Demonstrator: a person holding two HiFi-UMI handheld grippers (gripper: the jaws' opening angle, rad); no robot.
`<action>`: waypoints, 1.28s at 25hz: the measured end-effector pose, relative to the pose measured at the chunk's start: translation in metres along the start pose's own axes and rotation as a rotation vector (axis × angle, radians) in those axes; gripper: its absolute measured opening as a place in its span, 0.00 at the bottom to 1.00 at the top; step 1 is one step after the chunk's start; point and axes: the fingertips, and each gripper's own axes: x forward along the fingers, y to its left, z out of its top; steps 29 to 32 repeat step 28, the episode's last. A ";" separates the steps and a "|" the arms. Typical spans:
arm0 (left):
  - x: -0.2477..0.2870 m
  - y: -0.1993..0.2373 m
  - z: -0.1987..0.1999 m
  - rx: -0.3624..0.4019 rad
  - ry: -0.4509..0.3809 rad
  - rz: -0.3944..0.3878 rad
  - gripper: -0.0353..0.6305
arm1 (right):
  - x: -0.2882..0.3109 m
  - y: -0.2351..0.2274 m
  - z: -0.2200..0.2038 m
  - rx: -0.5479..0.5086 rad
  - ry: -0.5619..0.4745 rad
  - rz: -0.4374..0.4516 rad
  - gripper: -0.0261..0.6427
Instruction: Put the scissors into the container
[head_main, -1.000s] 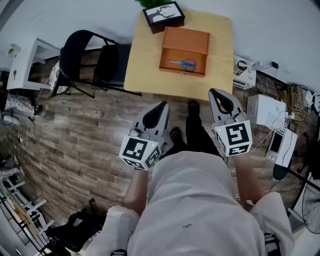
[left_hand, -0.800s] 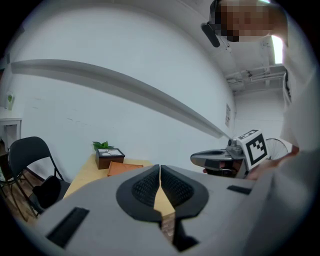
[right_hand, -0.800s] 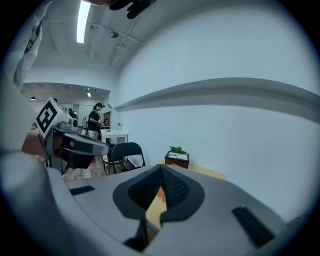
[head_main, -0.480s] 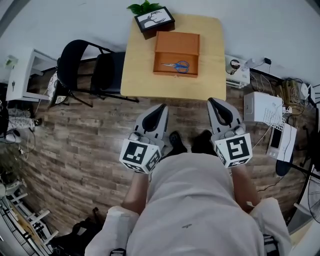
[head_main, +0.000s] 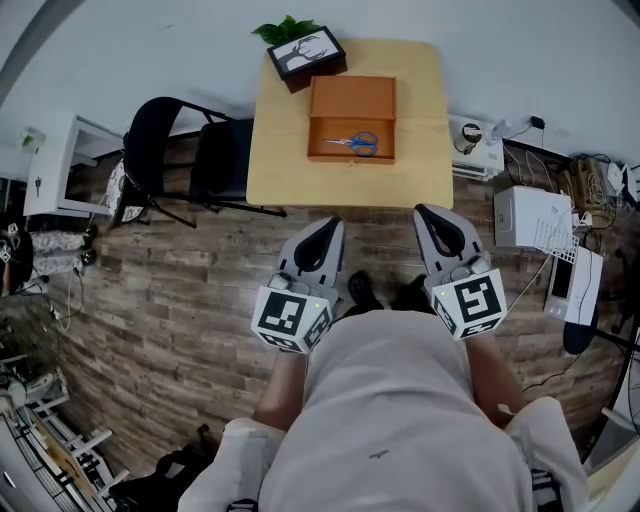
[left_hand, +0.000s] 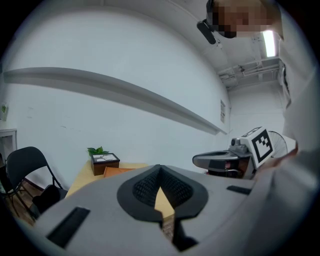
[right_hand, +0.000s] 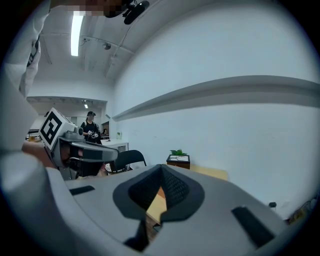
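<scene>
Blue-handled scissors (head_main: 352, 143) lie inside the boxy wooden container (head_main: 351, 95); left claw (head_main: 328, 226) and right claw (head_main: 427, 213) are clenched empty.

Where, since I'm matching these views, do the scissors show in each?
Head view: scissors inside the orange container, top centre.
Left gripper view: not visible.
Right gripper view: not visible.
Shared landmark: planter box, seen in all three.

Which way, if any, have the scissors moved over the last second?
No. The scissors lie in the same near part of the wooden container, blue handles to the right; only the head view shifted.
</scene>
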 end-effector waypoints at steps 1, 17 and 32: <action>0.001 -0.002 0.001 0.001 -0.003 -0.005 0.06 | 0.000 -0.001 -0.001 0.006 0.000 0.003 0.04; 0.008 -0.005 0.002 -0.043 -0.009 0.001 0.06 | -0.002 -0.007 -0.002 0.013 0.000 0.023 0.04; 0.007 -0.004 -0.006 -0.057 0.016 0.014 0.06 | -0.002 -0.001 -0.007 -0.020 0.039 0.034 0.04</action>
